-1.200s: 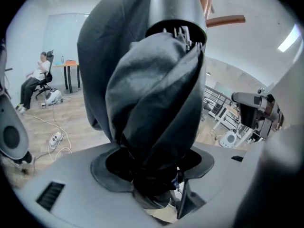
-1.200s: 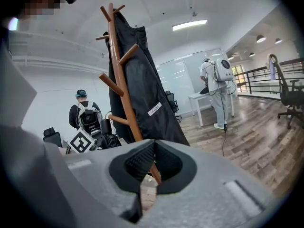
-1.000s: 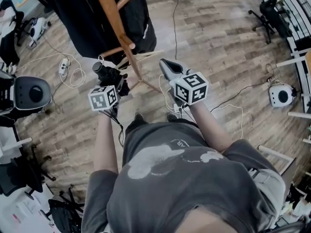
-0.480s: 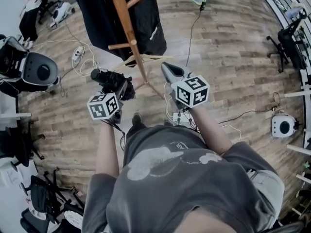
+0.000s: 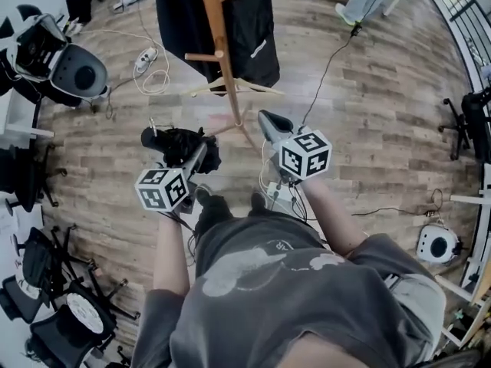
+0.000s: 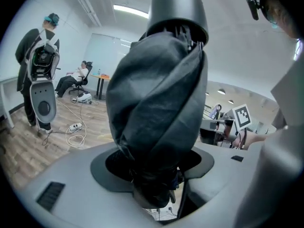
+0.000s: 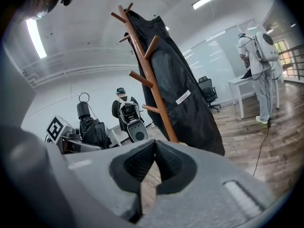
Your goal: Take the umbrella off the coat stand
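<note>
A folded black umbrella is clamped in my left gripper, clear of the wooden coat stand and held out over the floor. In the left gripper view the umbrella fills the frame, its bundled fabric wedged between the jaws of the left gripper. My right gripper hovers to the right of the stand's foot, shut and empty. From the right gripper, the stand rises ahead with bare pegs. The umbrella shows at the left there.
A long black garment bag still hangs on the stand. Cables and a power strip lie on the wood floor. A grey machine and office chairs stand at the left; a person stands by a desk at the right.
My left gripper has carried the umbrella away from the stand's pegs, toward my body. The right gripper has barely shifted.
</note>
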Available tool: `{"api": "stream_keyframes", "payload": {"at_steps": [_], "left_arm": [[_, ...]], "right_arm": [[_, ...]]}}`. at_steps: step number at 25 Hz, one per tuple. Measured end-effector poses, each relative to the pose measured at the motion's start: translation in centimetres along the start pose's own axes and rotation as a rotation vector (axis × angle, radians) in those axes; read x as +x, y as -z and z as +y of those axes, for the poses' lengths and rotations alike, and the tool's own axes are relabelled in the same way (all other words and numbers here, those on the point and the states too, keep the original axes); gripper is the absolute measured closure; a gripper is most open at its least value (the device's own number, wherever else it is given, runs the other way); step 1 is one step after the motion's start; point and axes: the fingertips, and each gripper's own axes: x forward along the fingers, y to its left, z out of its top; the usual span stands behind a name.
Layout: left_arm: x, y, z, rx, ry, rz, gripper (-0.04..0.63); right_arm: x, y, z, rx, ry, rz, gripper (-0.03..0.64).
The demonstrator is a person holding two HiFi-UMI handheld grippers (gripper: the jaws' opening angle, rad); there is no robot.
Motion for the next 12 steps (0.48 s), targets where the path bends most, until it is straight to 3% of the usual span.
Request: {"api": "stream_keyframes", "payload": {"at_steps": [12], "left_arm": [[-4.6, 3.8, 1.4, -0.108, -0.083, -0.044, 0.322]], "right_arm": [[3.5, 2.6, 3.6, -0.046, -0.114, 0.078, 0.62]]}}
